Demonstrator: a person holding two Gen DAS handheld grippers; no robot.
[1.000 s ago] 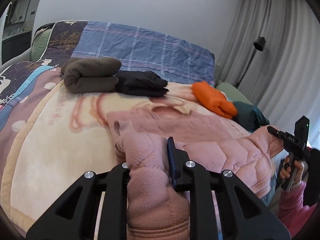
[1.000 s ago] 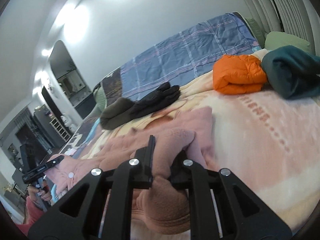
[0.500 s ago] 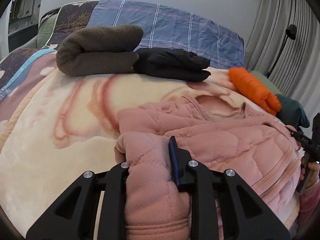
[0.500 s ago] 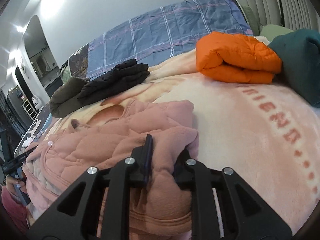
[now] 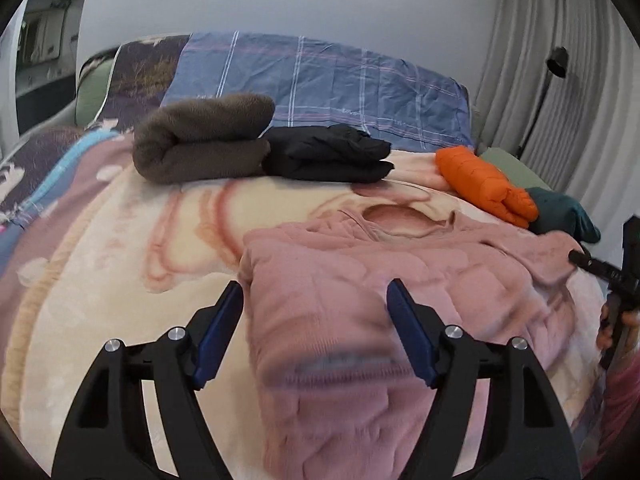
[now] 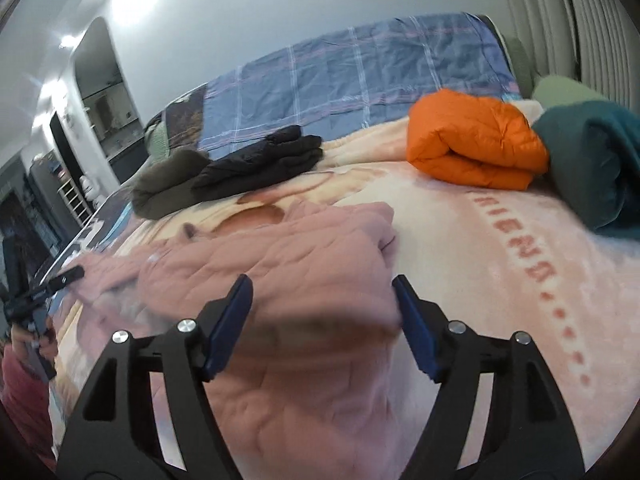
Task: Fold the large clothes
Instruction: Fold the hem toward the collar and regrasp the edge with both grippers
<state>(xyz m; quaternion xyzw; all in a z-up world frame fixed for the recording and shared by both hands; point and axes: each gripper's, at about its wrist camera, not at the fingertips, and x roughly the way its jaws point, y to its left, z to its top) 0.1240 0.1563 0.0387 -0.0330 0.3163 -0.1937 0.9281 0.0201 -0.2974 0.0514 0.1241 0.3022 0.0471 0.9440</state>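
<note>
The jacket (image 5: 360, 300) is dusty pink with quilted stitching. Under it the blanket (image 5: 120, 272) is cream with pink and salmon swirls, and the right wrist view shows reddish lettering (image 6: 528, 264) printed on it. A brown fleece bundle (image 5: 200, 140), a black folded garment (image 5: 328, 156), an orange puffer (image 5: 484, 184) and a dark teal garment (image 5: 564, 216) lie farther back. The duvet (image 5: 320, 80) is blue with white and pink check lines. The curtain (image 5: 560, 60) is pale grey. The fingers' pads (image 5: 218, 332) are blue on black frames.
</note>
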